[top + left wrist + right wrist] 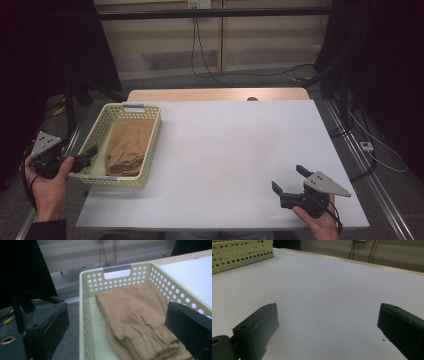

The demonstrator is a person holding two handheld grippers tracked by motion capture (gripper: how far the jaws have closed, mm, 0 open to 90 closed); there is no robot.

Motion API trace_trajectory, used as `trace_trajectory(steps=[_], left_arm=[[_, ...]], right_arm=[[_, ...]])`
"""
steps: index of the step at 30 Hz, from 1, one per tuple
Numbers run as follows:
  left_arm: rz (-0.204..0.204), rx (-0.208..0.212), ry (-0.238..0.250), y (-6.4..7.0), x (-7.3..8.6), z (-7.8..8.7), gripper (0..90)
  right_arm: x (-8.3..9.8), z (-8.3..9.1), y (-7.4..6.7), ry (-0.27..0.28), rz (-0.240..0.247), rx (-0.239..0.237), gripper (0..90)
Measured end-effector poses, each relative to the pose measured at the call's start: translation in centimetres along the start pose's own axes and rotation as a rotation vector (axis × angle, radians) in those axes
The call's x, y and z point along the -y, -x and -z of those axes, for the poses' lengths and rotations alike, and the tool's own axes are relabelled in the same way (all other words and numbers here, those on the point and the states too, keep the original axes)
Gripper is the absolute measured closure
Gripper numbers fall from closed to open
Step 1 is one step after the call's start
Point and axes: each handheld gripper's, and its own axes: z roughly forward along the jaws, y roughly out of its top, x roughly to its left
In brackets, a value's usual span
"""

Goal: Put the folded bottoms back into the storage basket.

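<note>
White table [225,150], tan cloth [127,147] in basket [150,145], left gripper [82,161] beside it

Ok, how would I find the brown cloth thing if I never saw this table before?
Look at the white table, then at the pale yellow basket with holes near its left edge. The folded brown cloth lies inside it, the only soft, brown thing there.

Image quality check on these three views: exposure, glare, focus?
High view: dim, dark corners, white table evenly lit, no glare, and it looks a little soft. Left gripper view: basket and tan cloth sharp, near fingers dark and soft. Right gripper view: table flat grey, fingers slightly blurred, basket corner crisp.
</note>
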Motion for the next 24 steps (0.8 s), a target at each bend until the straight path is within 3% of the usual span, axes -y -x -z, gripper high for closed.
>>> trace_trajectory(steps=[2,4,9,12,19,24], left_arm=[[0.000,0.014,0.004,0.6,-0.1,0.6,5.5],[-0.005,0.002,0.013,1.2,-0.2,1.1,5.7],[0.022,0.007,-0.004,1.7,0.0,1.5,6.0],[0.015,0.001,-0.004,2.0,0.1,1.9,6.0],[-0.005,0.030,0.007,3.2,0.1,2.6,6.0],[0.002,0.032,0.028,4.3,-0.3,2.7,6.0]], right_arm=[[0.0,0.0,-0.1,-0.002,0.002,-0.003,3.3],[0.0,0.0,-0.1,-0.001,0.004,-0.004,3.2],[0.0,0.1,-0.1,-0.001,-0.002,-0.003,3.0],[0.0,0.0,-0.1,-0.001,-0.001,-0.005,3.0],[0.0,0.0,-0.1,-0.004,0.001,-0.010,3.0],[0.0,-0.1,-0.1,-0.004,0.001,-0.011,2.9]])
